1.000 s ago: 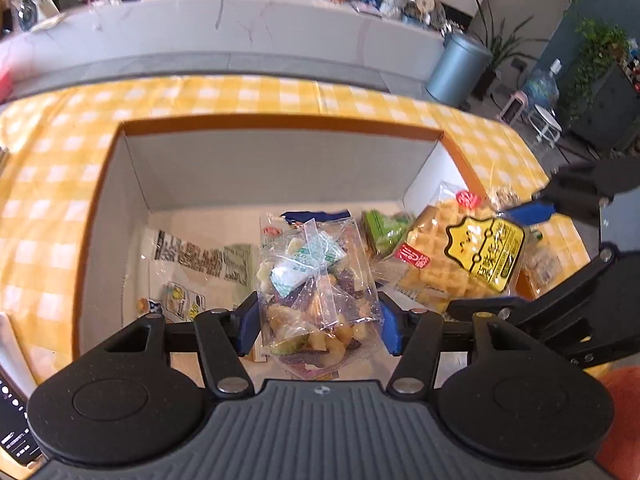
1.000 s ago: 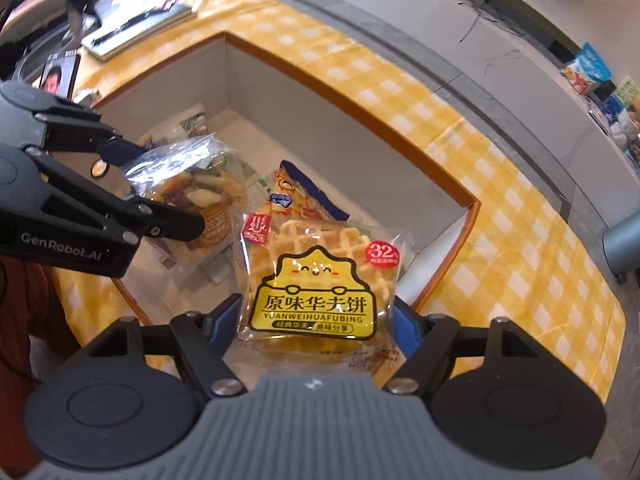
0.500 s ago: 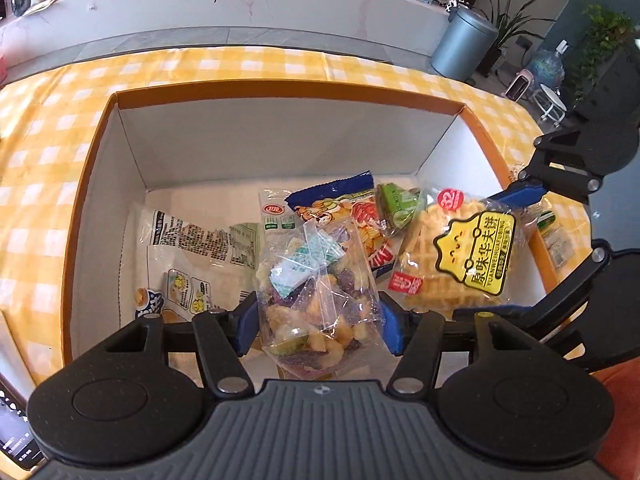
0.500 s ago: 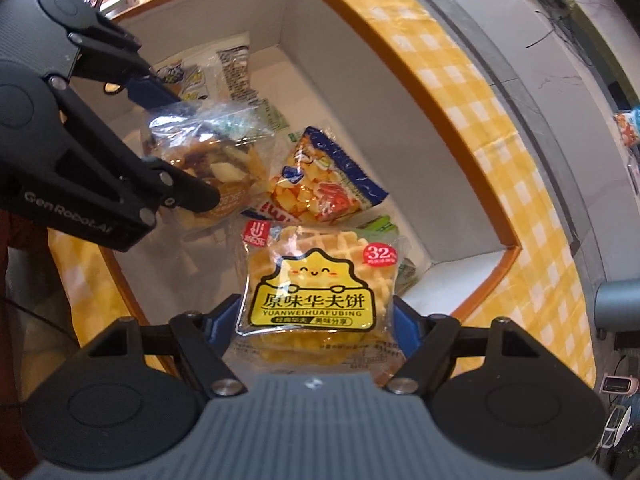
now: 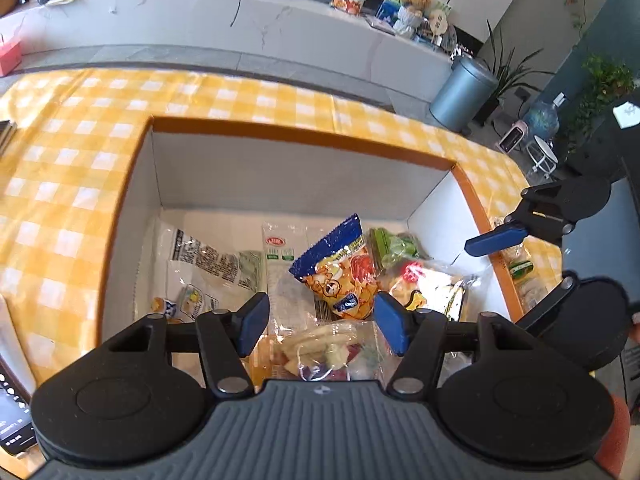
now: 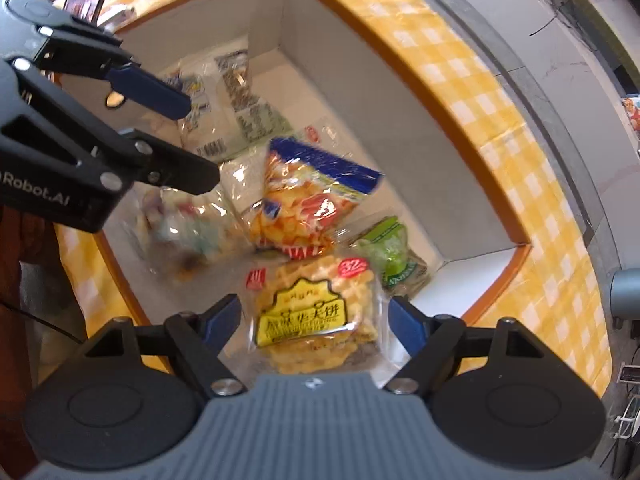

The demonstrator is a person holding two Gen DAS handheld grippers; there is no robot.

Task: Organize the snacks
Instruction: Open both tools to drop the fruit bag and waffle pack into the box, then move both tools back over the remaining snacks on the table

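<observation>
Both our grippers hang over the cardboard box (image 5: 132, 216) — fingers spread wide, holding nothing. Inside it, the waffle pack (image 6: 316, 316) lies beneath our right gripper (image 6: 316, 320) — the mixed-snack bag (image 5: 320, 352) beneath our left gripper (image 5: 320, 322).

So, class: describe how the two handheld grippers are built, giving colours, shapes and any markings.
Both grippers match. The left gripper has matte black linkage arms with silver pivot pins, flat blue fingers, two round black discs and a ribbed grey housing. The right gripper is the same. White lettering ending "Robot.AI" marks the left gripper's side.
</observation>
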